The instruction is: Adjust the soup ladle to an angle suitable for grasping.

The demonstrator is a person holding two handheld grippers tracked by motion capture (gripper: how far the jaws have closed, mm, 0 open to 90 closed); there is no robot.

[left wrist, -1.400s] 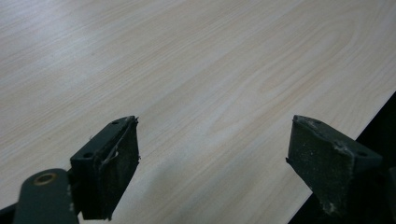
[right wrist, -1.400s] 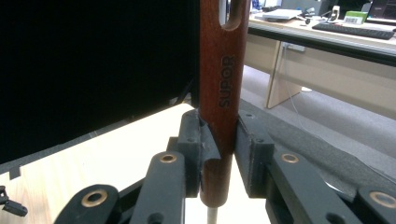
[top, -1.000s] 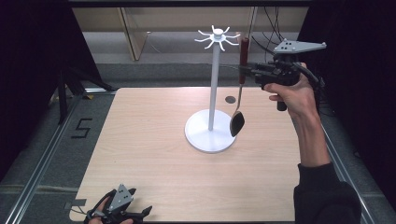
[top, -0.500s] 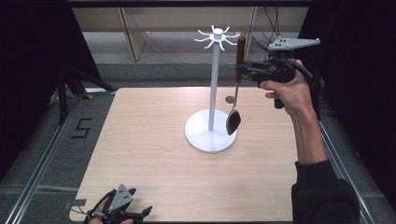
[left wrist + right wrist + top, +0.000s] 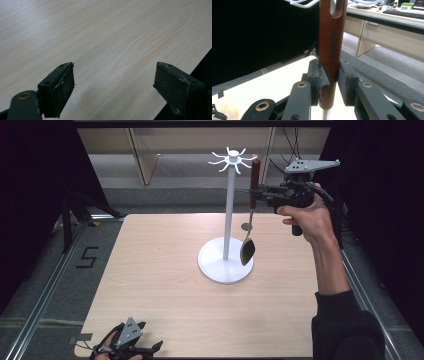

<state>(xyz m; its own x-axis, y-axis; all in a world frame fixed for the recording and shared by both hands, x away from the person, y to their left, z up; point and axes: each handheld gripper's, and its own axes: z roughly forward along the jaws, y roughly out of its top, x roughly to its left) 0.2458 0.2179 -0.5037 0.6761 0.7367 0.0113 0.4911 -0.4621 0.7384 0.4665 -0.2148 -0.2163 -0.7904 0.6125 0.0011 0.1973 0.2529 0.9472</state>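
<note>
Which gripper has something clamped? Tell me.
The right gripper: its jaws are shut on the spoon's wooden handle beside the white rack. The left gripper rests open on the table.

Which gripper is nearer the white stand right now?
Right. The right gripper holds a spoon beside the white stand, near its hooks; the left gripper rests open at the table's near edge.
</note>
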